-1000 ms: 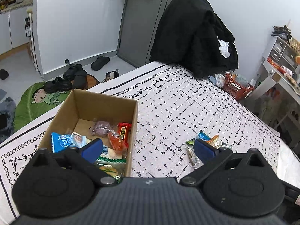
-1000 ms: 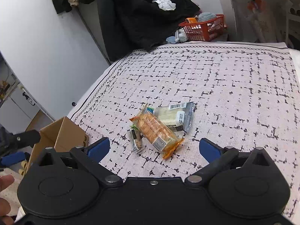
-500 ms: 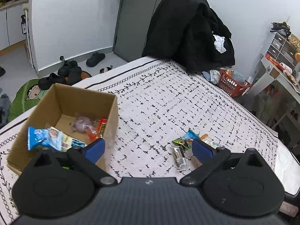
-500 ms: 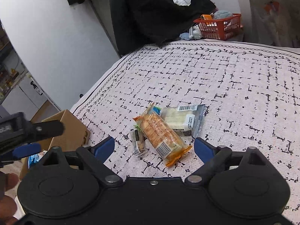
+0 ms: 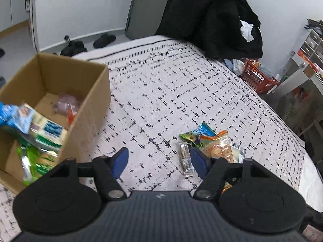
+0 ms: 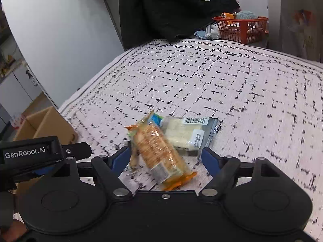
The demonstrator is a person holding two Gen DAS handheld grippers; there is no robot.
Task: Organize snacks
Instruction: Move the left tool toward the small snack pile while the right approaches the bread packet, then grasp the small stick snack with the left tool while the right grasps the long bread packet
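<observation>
Cracker packet (image 6: 161,153) lying on patterned cloth (image 6: 222,76), leaning on pale wrapped snack (image 6: 185,133), cardboard box (image 6: 46,125) well left. Right gripper (image 6: 164,159) straddling packet, jaws just closing, not yet touching. Left gripper (image 5: 159,161) half-open, empty. Better to center before squeezing, gently, sparing crackers.

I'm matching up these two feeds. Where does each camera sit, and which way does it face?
Left wrist: on the left gripper, angled down at the bedspread, cardboard box at left; own blue pads show.
Right wrist: on the right gripper, over the orange cracker pack; left gripper at left edge.
Shared: snack pile, box, red basket.
</observation>
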